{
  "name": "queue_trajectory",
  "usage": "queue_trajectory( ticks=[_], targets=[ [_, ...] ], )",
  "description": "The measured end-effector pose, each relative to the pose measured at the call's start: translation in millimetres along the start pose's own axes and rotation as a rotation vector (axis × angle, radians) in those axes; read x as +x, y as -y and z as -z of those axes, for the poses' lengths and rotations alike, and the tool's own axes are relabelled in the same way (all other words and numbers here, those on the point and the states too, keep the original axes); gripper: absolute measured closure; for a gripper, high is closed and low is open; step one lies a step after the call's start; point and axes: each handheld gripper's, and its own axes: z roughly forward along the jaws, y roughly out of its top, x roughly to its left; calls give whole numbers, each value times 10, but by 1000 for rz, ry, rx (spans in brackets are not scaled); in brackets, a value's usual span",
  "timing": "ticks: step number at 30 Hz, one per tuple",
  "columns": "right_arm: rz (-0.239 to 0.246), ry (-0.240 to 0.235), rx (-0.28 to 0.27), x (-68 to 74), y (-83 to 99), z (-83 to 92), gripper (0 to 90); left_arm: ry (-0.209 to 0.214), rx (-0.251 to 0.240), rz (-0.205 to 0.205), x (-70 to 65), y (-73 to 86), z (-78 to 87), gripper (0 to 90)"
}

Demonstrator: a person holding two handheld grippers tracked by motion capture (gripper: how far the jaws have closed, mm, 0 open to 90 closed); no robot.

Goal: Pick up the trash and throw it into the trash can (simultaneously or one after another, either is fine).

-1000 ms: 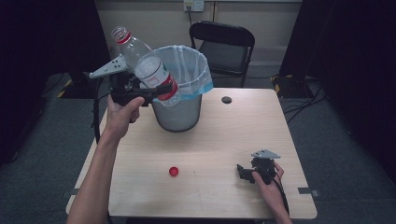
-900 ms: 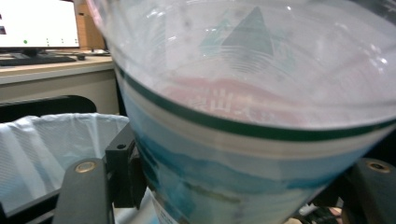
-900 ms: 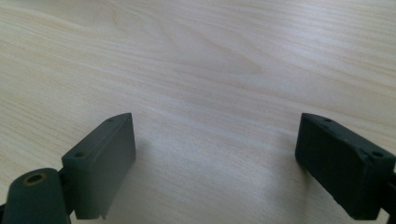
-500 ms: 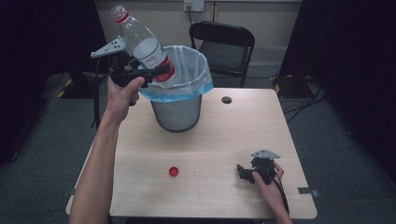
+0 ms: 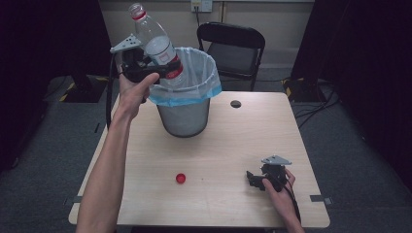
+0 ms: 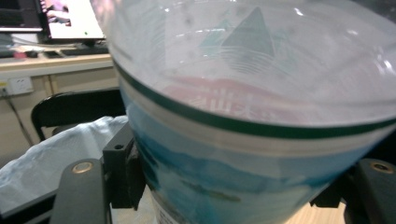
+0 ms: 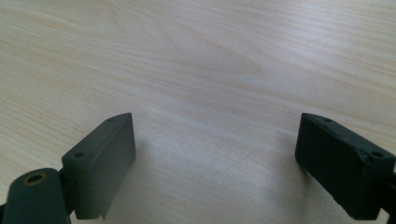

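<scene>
A clear plastic bottle with a red neck ring and a red-and-blue label is held nearly upright over the left rim of the bin, neck up and uncapped. My left gripper is shut on its lower body; the bottle sits between the jaws in the left gripper view. The bin is a grey metal basket lined with a light blue bag. A red cap lies on the table. My right gripper rests low at the table's front right, open with nothing between its jaws.
The wooden table has a black round hole near its back edge. A black folding chair stands behind the table. Dark curtains hang on both sides.
My left gripper has carried the bottle up and toward the bin's left rim, turning it from tilted to nearly upright. The right gripper has stayed put.
</scene>
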Motion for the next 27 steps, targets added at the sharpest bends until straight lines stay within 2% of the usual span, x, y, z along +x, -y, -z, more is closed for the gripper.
queue_trajectory(
  ticks=[4,7,11,21,27],
  targets=[
    [0,0,0,0,0,0,115,-25,23,-1,38,15,-24,284],
    [0,0,0,0,0,0,115,-21,17,22,67,25,-25,278],
    [0,0,0,0,0,0,115,-25,18,28,90,25,-7,242],
    [1,-1,0,-1,1,1,114,-7,25,37,86,40,21,214],
    [1,-1,0,0,0,0,113,4,24,59,90,44,61,207]
  ],
)
